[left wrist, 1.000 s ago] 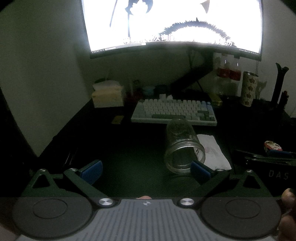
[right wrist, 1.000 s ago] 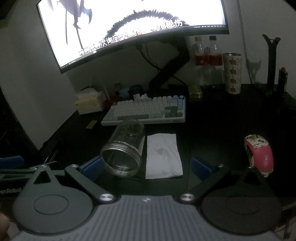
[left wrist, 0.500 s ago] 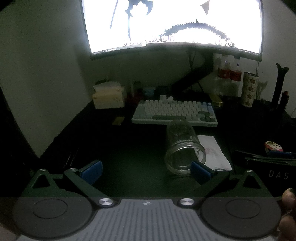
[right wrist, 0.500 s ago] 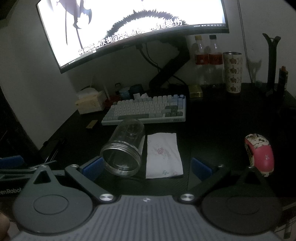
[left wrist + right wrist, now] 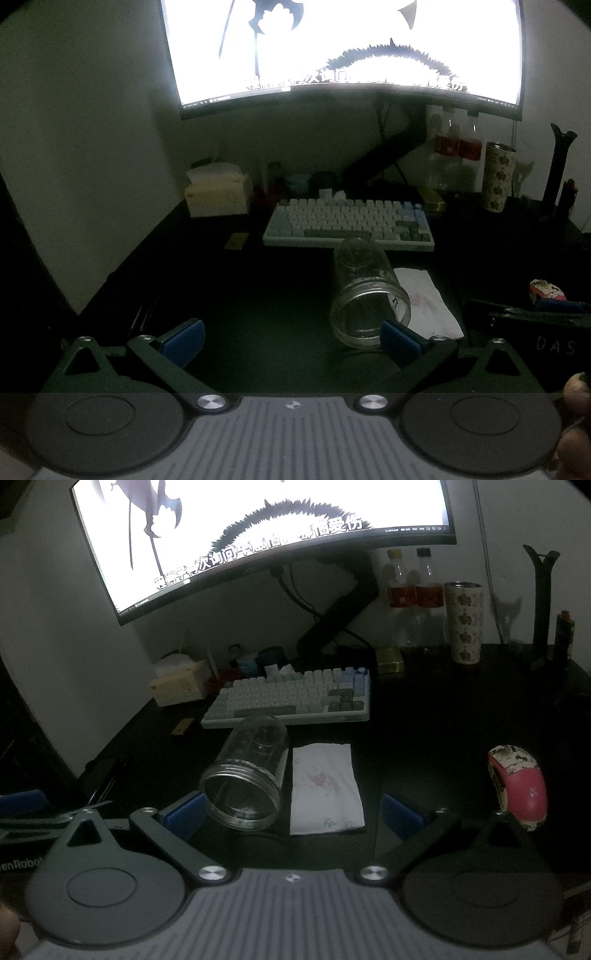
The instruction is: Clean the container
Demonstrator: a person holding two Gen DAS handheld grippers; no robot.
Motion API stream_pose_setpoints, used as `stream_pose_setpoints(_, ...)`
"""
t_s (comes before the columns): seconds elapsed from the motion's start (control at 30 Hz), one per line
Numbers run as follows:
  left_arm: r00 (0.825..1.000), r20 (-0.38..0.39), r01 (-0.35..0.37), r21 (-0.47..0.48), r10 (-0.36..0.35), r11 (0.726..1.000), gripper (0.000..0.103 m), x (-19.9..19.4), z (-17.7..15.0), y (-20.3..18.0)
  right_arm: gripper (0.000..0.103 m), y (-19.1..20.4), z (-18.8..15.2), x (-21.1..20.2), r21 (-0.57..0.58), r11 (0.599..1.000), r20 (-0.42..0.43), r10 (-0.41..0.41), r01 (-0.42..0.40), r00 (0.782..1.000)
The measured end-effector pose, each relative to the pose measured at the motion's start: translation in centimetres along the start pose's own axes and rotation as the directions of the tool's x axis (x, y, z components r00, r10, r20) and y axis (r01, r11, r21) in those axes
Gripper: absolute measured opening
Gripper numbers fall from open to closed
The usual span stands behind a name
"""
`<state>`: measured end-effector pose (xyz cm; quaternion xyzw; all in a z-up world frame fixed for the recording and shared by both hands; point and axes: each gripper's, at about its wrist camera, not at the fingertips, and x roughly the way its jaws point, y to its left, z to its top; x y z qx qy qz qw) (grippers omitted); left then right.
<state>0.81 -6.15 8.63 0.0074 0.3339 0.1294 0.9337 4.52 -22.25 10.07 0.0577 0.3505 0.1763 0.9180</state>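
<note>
Clear jar (image 5: 245,775) lies sideways, mouth nearest, base toward keyboard (image 5: 291,698).

Both cameras sit low over the near edge of the dark worktop (image 5: 258,317), each looking forward along its own fingers toward the back wall. The left wrist view faces the monitor (image 5: 347,48) nearly square on. The right wrist view stands further right and turns slightly leftward, so the monitor (image 5: 258,528) slants. Both views take in the keyboard (image 5: 347,221) (image 5: 291,698), the glass jar (image 5: 365,295) (image 5: 247,775) lying close ahead, and the tissue (image 5: 424,302) (image 5: 325,786) beside it.
</note>
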Motion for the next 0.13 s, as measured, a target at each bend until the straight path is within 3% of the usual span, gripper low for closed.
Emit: stream_pose_setpoints(0.13, 1.000, 0.000, 0.000, -0.001, 0.000, 1.000, 0.103, 0.01, -0.03, -0.12, 0.103, -0.20, -0.02, -0.06, -0.002, 1.000, 0.001, 0.002, -0.002, 1.000)
